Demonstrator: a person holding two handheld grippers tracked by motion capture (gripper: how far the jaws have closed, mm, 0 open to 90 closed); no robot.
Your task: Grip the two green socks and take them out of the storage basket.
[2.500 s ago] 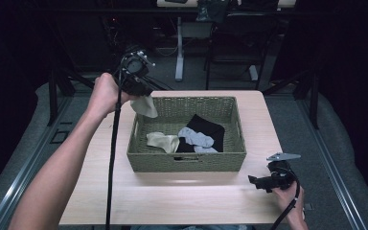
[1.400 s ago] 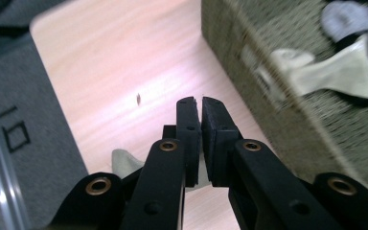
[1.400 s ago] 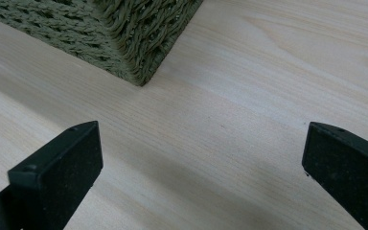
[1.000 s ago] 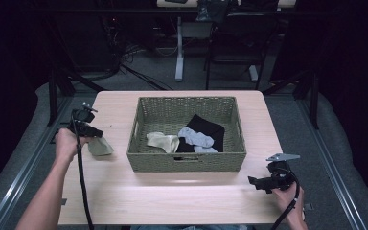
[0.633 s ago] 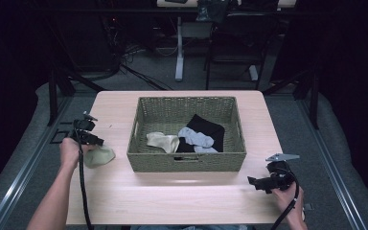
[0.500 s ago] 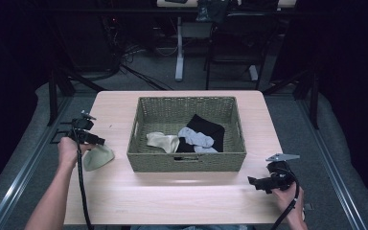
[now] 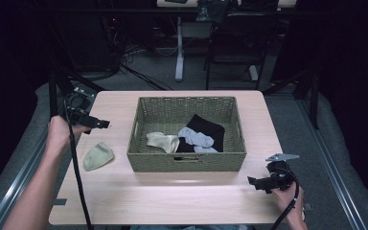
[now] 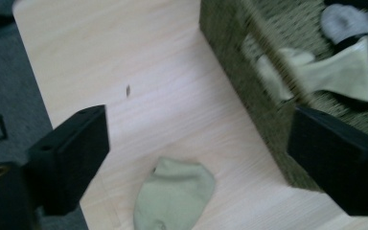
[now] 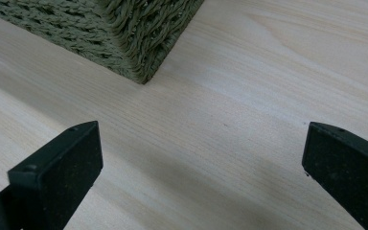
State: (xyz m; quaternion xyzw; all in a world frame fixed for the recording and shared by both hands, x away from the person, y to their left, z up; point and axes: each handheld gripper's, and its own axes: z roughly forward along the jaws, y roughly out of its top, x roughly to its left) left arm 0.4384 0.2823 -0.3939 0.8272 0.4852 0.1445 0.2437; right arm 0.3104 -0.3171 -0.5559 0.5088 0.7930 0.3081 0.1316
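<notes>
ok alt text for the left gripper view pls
A pale green sock lies flat on the light wood table, between the left gripper's two open black jaws and clear of both. At right stands a woven basket holding a cream sock and grey and black ones.

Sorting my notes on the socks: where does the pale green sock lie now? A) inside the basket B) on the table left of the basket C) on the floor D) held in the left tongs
B: the pale green sock lies flat on the table, left of the basket, and the left tongs stand open above it.
</notes>
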